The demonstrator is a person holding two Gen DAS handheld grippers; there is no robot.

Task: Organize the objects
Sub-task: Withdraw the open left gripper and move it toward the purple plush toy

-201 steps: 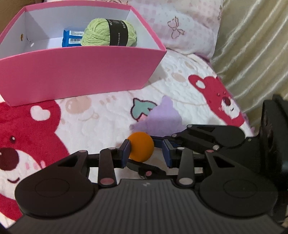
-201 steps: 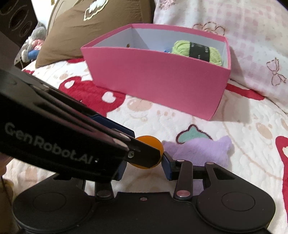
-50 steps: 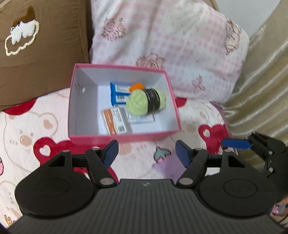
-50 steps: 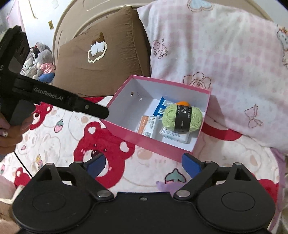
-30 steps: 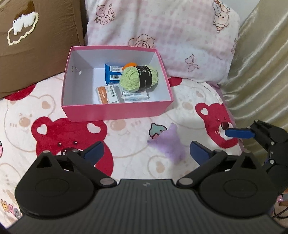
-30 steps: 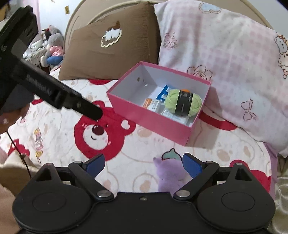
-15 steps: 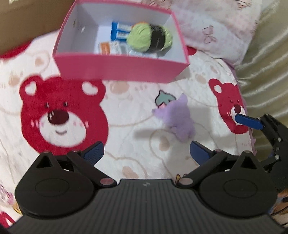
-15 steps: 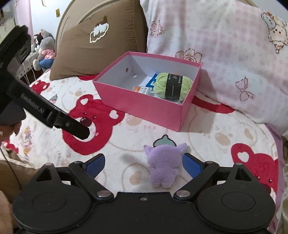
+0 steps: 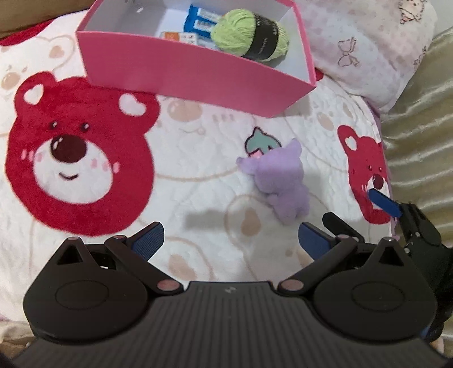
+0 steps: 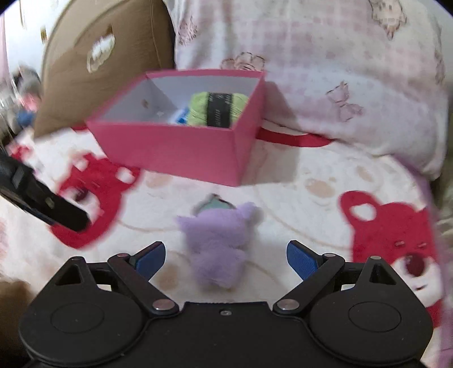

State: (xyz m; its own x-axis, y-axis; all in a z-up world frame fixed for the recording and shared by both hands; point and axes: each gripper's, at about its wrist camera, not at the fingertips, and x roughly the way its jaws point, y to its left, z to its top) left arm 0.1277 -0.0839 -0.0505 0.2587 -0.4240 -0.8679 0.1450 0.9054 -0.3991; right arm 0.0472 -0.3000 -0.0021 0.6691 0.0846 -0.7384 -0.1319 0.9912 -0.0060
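Plainly, a small purple plush toy (image 10: 218, 246) with fuzzy fur and stubby ears is lying on the bear-print blanket (image 9: 198, 175), just in front of the pink box (image 9: 195, 70). That box is holding a green yarn ball (image 9: 249, 34) with a black band, a blue packet (image 9: 198, 22) and an orange-labelled packet (image 9: 170, 36). Both tongs are standing released: the right gripper (image 10: 226, 259) is straddling the plush without touching it, while the left gripper (image 9: 230, 240) is hovering nearby.

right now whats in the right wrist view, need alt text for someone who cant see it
An open right hand-held gripper hangs just above a purple plush toy lying on a bear-print blanket. Behind it, a pink box holds green yarn. The left hand-held gripper shows at the left edge.
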